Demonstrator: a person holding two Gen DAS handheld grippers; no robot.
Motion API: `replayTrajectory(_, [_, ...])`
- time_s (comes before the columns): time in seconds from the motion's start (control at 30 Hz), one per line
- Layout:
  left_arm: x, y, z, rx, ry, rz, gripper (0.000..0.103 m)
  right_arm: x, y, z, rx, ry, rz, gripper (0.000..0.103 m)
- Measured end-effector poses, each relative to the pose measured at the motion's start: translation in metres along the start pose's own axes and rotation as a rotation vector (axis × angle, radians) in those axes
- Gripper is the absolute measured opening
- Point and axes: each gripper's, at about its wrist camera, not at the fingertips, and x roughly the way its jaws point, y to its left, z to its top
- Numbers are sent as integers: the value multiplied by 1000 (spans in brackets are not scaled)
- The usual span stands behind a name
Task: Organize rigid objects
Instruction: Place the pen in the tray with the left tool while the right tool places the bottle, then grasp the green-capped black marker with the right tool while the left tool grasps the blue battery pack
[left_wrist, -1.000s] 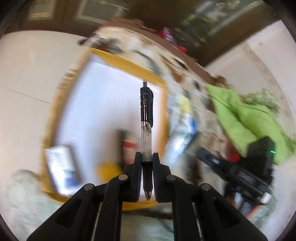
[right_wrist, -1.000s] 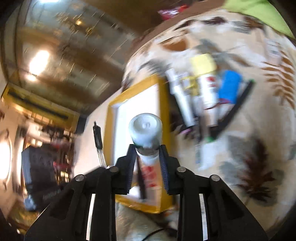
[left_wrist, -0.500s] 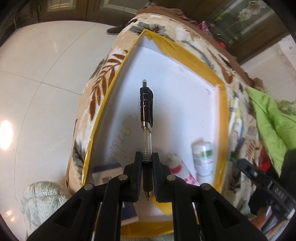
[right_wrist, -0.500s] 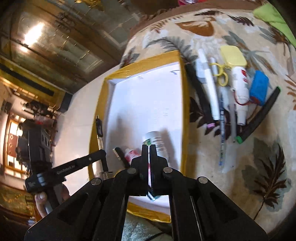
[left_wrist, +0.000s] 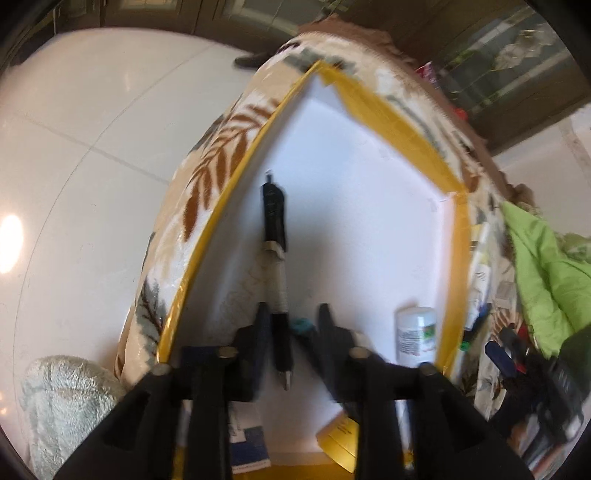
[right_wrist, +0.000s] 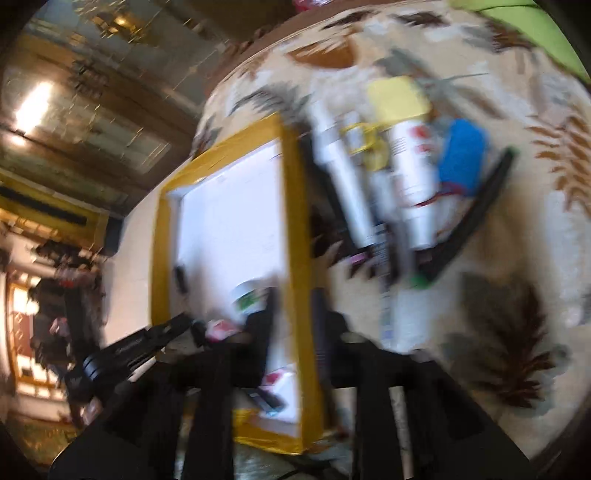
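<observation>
With the left gripper (left_wrist: 291, 317) spread wide, the black-and-clear click pen (left_wrist: 275, 258) lies loose inside the yellow-rimmed white tray (left_wrist: 458, 258) and may roll against the white bottle (left_wrist: 415, 334), while the right gripper (right_wrist: 295, 314), parted and empty, risks clipping the rim

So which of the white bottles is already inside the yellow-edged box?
The white bottle with the green label, lying inside the yellow-edged box by its right wall. The yellow-capped bottle lies outside on the leaf-print cloth.
</observation>
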Motion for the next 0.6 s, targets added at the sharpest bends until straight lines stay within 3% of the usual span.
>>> replayTrajectory(0.03, [-7, -5, -3, 16, -27, 6, 50, -4, -6, 2, 26, -17, -4, 57])
replayTrajectory(0.07, [-13, -8, -6, 19, -46, 5, 56, -11, -22, 5, 84, -41, 0, 57])
replayTrajectory(0.2, [-28, -24, -26, 12, -73, -53, 58, -18, -60, 9, 255, -62, -23, 57])
replayTrajectory(0.33, [-31, -58, -47, 99, -67, -85, 59, -19, -73, 14, 314, -74, -34, 57])
replayTrajectory(0.43, [-33, -79, -56, 168, -48, -104, 59, -14, -75, 24, 335, -82, -79, 42])
replayTrajectory(0.6, [-37, -96, -63, 233, -49, -120, 59, 13, -93, 39, 456, -21, -150, 33])
